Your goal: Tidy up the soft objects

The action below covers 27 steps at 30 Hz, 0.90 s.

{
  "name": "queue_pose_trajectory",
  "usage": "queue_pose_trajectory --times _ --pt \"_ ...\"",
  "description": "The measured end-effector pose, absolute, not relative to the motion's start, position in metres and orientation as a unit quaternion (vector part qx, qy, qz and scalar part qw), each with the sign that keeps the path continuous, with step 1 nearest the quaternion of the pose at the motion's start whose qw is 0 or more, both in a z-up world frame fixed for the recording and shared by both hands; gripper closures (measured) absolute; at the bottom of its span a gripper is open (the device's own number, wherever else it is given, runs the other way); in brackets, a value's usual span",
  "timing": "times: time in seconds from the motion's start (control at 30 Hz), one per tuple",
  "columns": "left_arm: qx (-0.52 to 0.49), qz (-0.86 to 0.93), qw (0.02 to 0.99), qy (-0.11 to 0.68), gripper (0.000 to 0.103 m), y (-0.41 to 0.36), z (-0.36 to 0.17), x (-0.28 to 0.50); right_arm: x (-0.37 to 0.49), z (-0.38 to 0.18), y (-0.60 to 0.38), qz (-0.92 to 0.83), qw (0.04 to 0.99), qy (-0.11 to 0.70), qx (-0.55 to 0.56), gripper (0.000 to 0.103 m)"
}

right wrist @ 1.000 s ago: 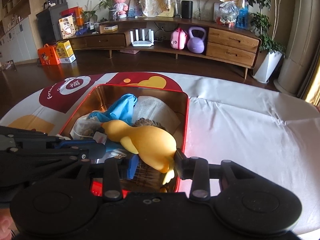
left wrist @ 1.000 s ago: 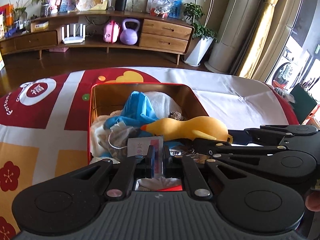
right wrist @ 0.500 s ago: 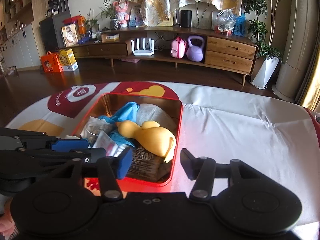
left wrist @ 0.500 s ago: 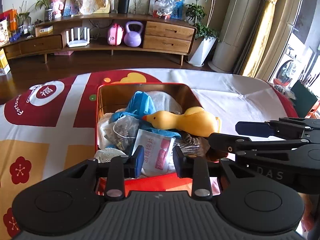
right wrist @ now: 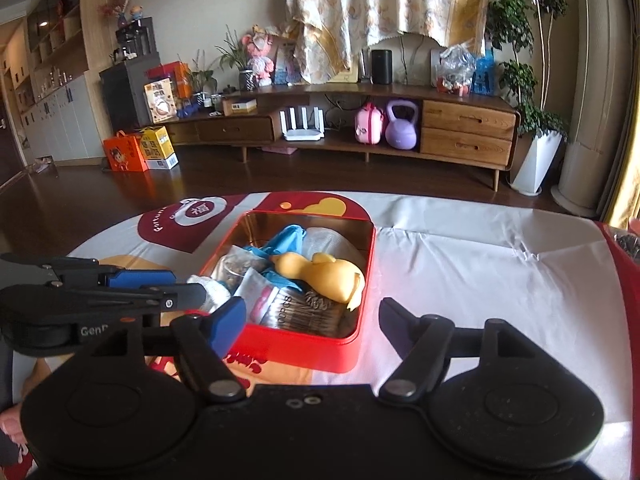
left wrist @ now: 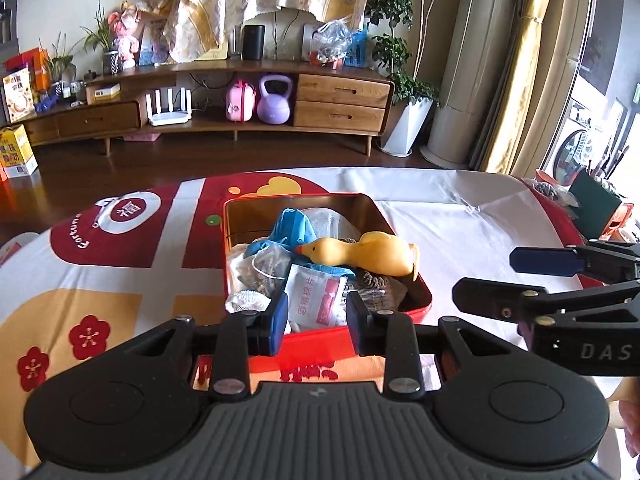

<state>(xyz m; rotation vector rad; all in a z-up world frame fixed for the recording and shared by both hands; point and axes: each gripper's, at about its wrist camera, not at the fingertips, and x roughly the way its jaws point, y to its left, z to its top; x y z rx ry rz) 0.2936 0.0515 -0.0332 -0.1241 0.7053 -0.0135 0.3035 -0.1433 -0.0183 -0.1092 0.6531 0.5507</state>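
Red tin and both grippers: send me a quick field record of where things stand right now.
container: red tin on the patterned tablecloth
contents: yellow duck toy on top, blue cloth, white sachet, mesh pouch
left gripper: open, empty
right gripper: jaws have just been opening, nothing between them
duck: lying free in the tin

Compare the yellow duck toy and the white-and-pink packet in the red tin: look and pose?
The yellow duck toy is plump, rounded and plain yellow; the white-and-pink packet is flat, rectangular and printed. The duck lies on its side on top of the pile towards the right wall; the packet leans at the near edge, partly under blue cloth. Both sit loose inside the red tin, touched by neither gripper.
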Motion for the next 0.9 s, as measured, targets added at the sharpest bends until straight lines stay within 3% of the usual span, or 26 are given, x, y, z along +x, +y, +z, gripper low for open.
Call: queue_pose_trajectory --times 0.1,0.2,0.47,0.57,0.9 --pt "-0.062 -0.006 0.937 0.344 0.069 0.052 -0.028 0.282 0.291 -0.013 -0.147 0.270 0.911 0.307 -0.054 0.025" --pt "-0.063 -0.004 0.940 0.335 0.026 0.052 -0.022 0.268 0.278 -0.008 -0.150 0.271 0.914 0.297 -0.054 0.023" --pt "-0.057 0.003 0.949 0.311 0.025 0.047 -0.007 0.233 0.247 0.007 -0.161 0.280 0.920 0.270 -0.047 0.007" --pt "-0.057 0.004 0.951 0.304 0.020 0.046 -0.002 0.220 0.236 0.011 -0.165 0.282 0.923 0.259 -0.046 0.000" --pt "-0.070 0.005 0.953 0.296 0.013 0.043 0.004 0.188 0.212 0.014 -0.175 0.284 0.924 0.253 -0.035 0.000"
